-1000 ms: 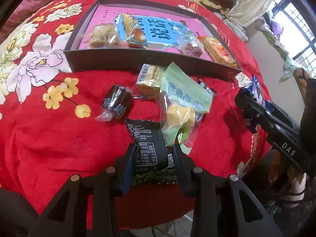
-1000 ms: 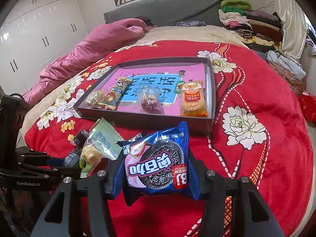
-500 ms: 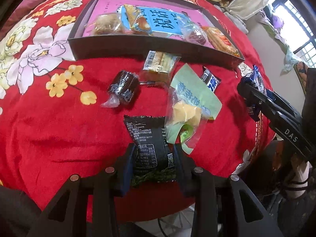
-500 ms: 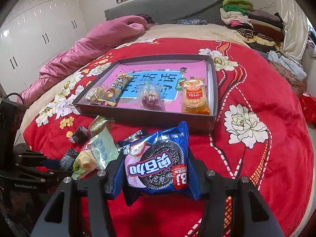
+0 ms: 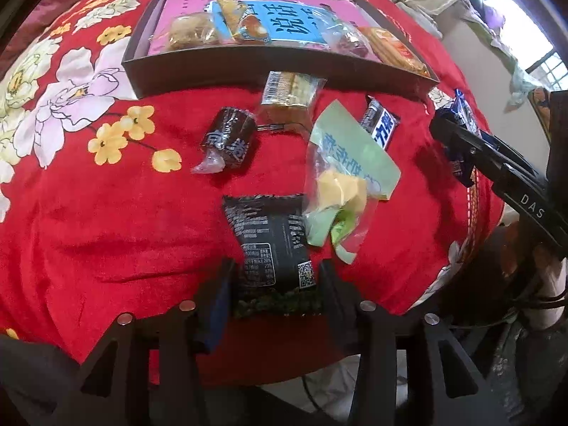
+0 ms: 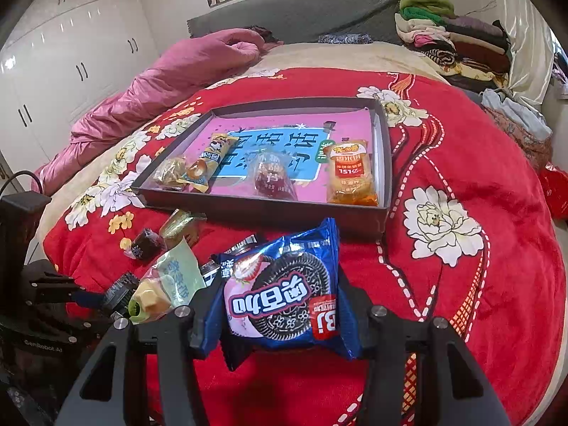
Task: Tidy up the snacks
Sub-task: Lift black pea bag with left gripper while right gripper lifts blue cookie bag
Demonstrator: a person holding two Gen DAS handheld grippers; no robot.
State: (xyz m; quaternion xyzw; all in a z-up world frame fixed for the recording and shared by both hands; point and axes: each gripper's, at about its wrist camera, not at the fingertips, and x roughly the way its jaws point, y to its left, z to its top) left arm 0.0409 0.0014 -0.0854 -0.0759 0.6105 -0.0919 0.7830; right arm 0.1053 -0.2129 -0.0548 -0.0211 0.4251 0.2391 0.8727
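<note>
A black snack packet lies on the red flowered blanket between the fingers of my left gripper. Its jaws are opening and the pads no longer squeeze the packet. My right gripper is shut on a blue cookie packet, held above the blanket in front of the dark tray. Several snacks lie in the tray. Loose in front of it are a green-labelled clear bag, a dark round sweet, a golden packet and a black bar.
The bed's near edge runs just below both grippers. A pink duvet is bunched at the far left. Folded clothes are piled at the far right. White wardrobes line the left wall.
The left gripper's fingers have spread apart from the black packet's sides, and its view has tipped slightly, so the tray sits higher. The right gripper and cookie packet have not moved.
</note>
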